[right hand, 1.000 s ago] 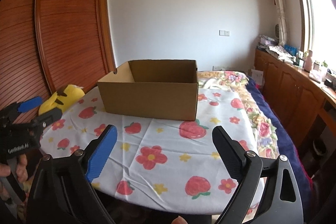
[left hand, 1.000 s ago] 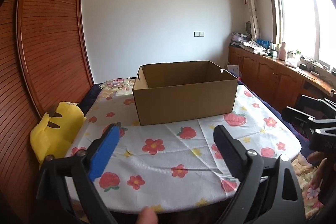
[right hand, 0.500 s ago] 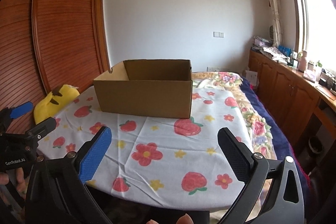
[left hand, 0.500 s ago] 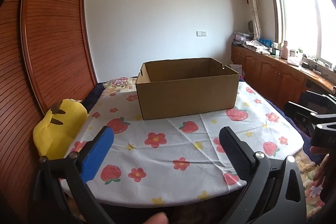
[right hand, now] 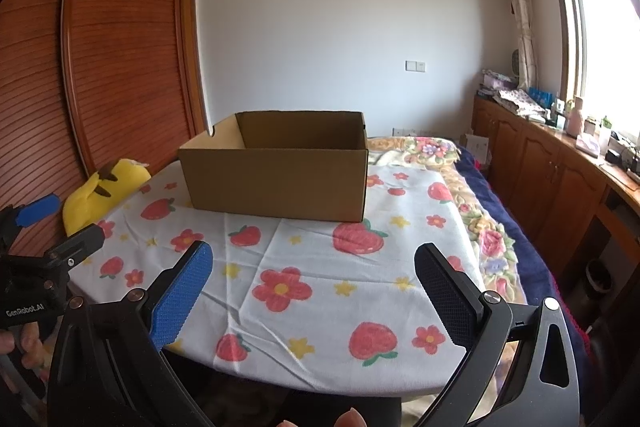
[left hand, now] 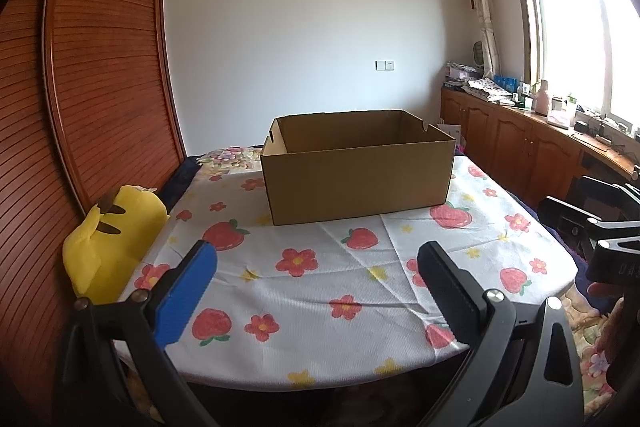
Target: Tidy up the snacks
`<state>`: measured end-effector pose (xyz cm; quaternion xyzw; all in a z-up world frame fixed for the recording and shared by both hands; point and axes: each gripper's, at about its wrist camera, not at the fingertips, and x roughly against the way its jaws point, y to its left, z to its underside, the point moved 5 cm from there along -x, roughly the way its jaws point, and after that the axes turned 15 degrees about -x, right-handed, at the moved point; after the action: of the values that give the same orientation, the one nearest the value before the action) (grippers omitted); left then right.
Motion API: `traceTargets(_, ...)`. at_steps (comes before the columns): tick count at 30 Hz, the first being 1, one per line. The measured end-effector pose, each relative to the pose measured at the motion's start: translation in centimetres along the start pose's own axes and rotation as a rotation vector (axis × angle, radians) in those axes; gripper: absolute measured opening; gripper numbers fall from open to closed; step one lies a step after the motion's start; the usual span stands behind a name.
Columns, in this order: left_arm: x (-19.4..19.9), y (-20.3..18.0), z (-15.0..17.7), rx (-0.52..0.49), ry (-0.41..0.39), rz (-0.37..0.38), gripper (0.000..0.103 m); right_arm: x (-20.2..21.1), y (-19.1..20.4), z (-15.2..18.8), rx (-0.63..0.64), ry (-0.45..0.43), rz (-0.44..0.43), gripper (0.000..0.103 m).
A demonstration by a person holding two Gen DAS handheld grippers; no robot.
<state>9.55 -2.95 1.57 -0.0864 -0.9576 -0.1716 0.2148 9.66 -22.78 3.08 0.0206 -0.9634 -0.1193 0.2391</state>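
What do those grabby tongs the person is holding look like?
Both tongs, left and right, look alike: black plastic frames with two long fingers and silver screws. One finger wears a bumpy blue pad, the other a black pad. White lettering reading GenRobot.AI marks the left one's body.

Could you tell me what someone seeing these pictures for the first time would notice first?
The open cardboard box stands out, upright in the middle of the table, on a white tablecloth printed with strawberries and flowers. At the table's left edge, against the wooden wardrobe, sits a bright yellow plush toy. In the foreground, the left gripper and right gripper hover wide open, holding nothing.
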Motion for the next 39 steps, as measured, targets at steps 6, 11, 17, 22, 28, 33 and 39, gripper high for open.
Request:
traceTargets(6,0.2,0.2,0.0,0.005,-0.005,-0.005,0.102,0.2,-0.1,0.3,-0.002,-0.004,0.006,0.102)
traceTargets(11,0.4,0.3,-0.1,0.005,-0.008,-0.009,0.102,0.5,0.0,0.3,-0.001,-0.007,0.007,0.102)
traceTargets(17,0.8,0.4,0.0,0.007,-0.012,-0.017,0.102,0.6,-0.1,0.3,0.0,-0.009,0.011,0.103)
traceTargets(22,0.9,0.5,0.1,0.011,-0.016,-0.019,0.102,0.7,-0.1,0.2,-0.002,-0.013,0.012,0.102)
traceTargets(28,1.1,0.3,0.2,-0.004,-0.022,-0.036,0.102,1.4,-0.1,0.1,-0.002,-0.028,0.014,0.103)
traceTargets(33,1.5,0.4,0.2,0.006,-0.025,-0.034,0.102,1.6,0.0,0.1,-0.002,-0.03,0.012,0.103)
traceTargets(39,1.6,0.6,0.0,0.008,-0.027,-0.036,0.102,1.9,0.4,0.0,0.002,-0.039,0.007,0.103)
